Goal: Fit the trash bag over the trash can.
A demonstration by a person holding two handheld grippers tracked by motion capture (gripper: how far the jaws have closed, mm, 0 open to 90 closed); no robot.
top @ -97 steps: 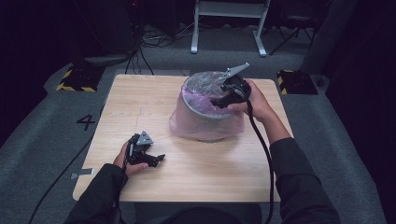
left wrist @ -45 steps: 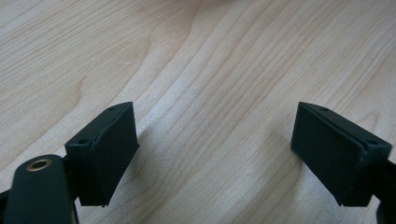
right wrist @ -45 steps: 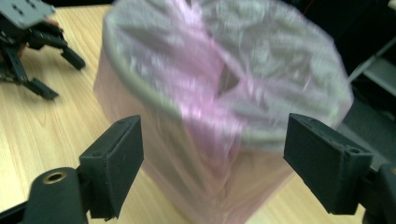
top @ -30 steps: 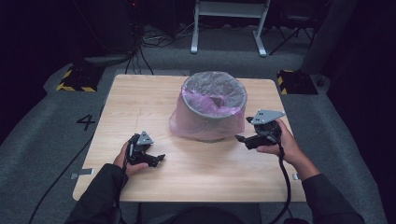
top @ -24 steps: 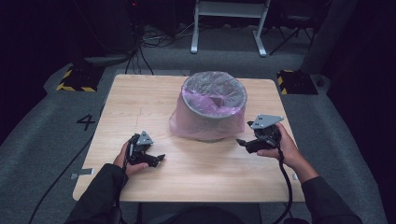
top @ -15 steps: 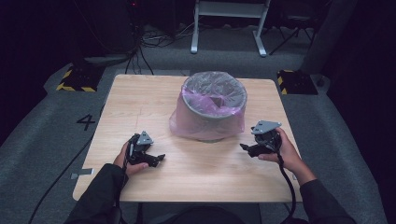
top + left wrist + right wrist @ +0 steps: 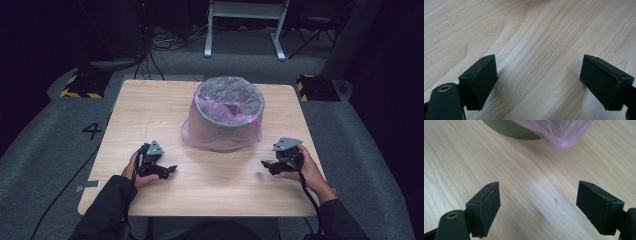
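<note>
A grey bin lined with a pink plastic bag stands at the middle of the wooden table. The bag's skirt hangs down over the bin's outside. My left gripper rests on the table at the front left, open, with bare wood between its jaws. At the front right my right gripper rests on the table, open and empty. In the right gripper view the bin's base and a fold of the pink bag lie just ahead of my right gripper.
A grey carpeted floor surrounds the table, with a "4" mark at the left. Yellow-black striped blocks sit beyond the far corners. A white stand and cables lie behind the table.
My right gripper has come away from the bin's rim and down to the table at the front right, where it now rests. The left gripper has not moved.
</note>
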